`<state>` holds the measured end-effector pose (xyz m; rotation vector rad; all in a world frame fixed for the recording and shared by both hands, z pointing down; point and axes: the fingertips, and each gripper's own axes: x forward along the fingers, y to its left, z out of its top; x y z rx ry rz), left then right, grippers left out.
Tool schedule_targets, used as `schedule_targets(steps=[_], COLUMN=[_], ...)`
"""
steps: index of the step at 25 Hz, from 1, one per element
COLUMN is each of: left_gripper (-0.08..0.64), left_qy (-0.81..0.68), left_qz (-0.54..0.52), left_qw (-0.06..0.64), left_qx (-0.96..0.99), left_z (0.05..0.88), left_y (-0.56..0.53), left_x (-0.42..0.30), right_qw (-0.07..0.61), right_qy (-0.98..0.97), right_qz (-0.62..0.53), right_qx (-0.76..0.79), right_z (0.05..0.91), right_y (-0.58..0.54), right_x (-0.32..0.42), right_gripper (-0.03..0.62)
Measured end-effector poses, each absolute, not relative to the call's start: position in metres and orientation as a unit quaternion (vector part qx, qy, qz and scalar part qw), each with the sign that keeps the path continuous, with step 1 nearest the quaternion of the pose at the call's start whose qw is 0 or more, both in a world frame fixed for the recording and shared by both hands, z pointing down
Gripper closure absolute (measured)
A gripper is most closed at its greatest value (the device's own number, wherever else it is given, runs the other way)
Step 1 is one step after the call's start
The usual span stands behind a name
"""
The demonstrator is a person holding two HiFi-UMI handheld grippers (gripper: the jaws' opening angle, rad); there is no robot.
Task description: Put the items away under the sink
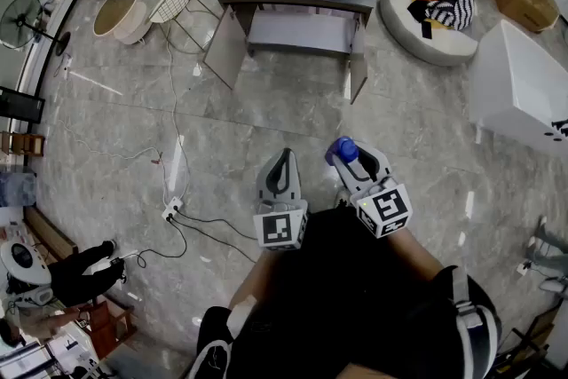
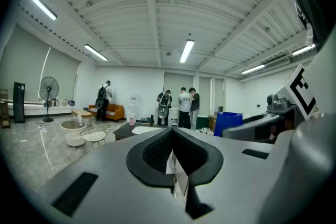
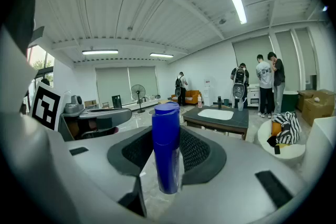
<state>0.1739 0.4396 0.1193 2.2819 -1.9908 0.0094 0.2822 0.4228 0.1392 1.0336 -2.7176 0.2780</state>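
Right now the right gripper (image 3: 167, 153) is clamped on a blue bottle (image 3: 167, 134) that stands upright between its pads and rises above them, while the left gripper (image 2: 172, 150) is closed on nothing. The open sink cabinet (image 1: 298, 33) lies well ahead of both. The tall bottle may tip or slip on the way, or knock a cabinet door (image 1: 224, 47).

No text can be read anywhere, not even on the blue bottle (image 3: 167, 149).
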Motion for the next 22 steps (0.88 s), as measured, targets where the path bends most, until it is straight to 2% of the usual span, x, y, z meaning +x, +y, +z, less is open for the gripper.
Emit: schedule_targets(steps=[14, 22], left_gripper=[0.543, 0.543], left_qy=[-0.65, -0.631], left_qz=[0.005, 0.016], left_qw=[0.062, 0.065], left_qx=[0.757, 0.772], left_z=[0.121, 0.128], left_y=[0.439, 0.448], left_x=[0.151, 0.113], right_qw=[0.103, 0.106], right_qy=[-0.924, -0.916], right_qz=[0.104, 0.108], right_qx=[0.354, 0.372], right_z=[0.136, 0.144], right_y=[0.42, 0.429], right_x=[0.26, 0.223], right_gripper=[0.443, 0.443])
